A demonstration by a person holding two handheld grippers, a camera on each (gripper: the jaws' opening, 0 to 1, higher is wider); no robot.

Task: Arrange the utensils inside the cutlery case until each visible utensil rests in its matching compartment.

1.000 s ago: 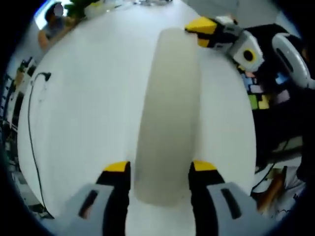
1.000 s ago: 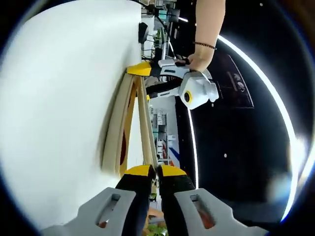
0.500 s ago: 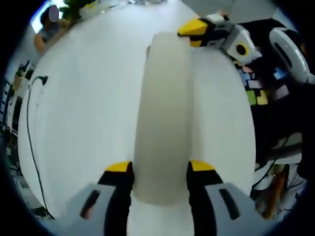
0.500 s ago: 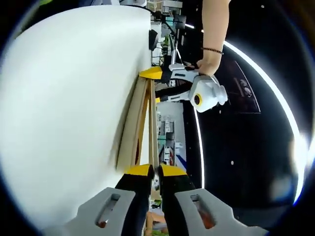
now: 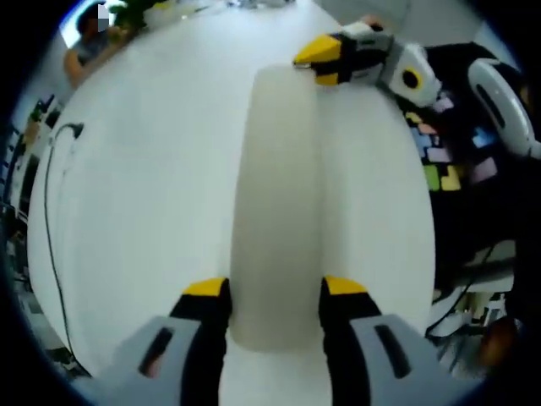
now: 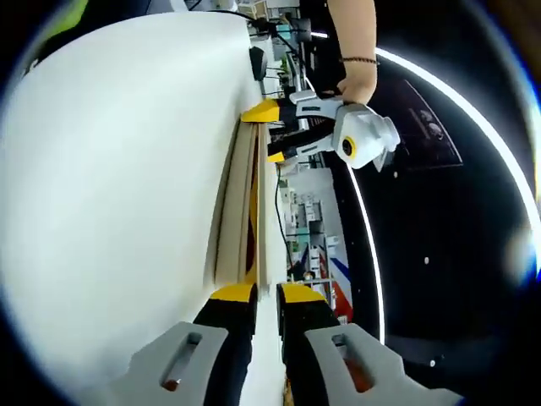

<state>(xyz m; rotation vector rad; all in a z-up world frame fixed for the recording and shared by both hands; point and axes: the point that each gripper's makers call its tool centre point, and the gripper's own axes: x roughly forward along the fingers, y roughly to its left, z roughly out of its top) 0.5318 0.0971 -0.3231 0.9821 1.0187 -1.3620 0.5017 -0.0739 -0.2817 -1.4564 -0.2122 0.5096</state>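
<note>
**Cutlery case held at both ends on a white table**

The white table [image 5: 144,186] was the largest thing in both views, smooth and matte, with a thin black cable [image 5: 49,220] trailing along its far edge in the left gripper view.

On it lay the cutlery case [image 5: 277,203], long, pale and rounded at the corners. Seen from the left gripper view it was a plain cream slab with no print or label that could be read. From the right gripper view the case [image 6: 239,203] showed edge-on as light wooden layers, with a dark streak between them (whether utensils lay inside could not be told).

The left gripper [image 5: 265,292] straddled the near end of the case, its yellow-tipped black jaws spread wide, one along each long side and close against it. The right gripper [image 6: 257,294] had its jaws set narrowly apart at the opposite end, the case's thin edge running into the gap between them; real contact could not be made out.

Each gripper also appeared at the case's far end in the other's view: the right one [image 5: 325,61] in the left gripper view, the left one [image 6: 275,134] in the right gripper view, held by a hand [image 6: 351,80] with a dark wristband.

Beyond the table edge sat small coloured squares [image 5: 448,161], too blurred to read.
</note>
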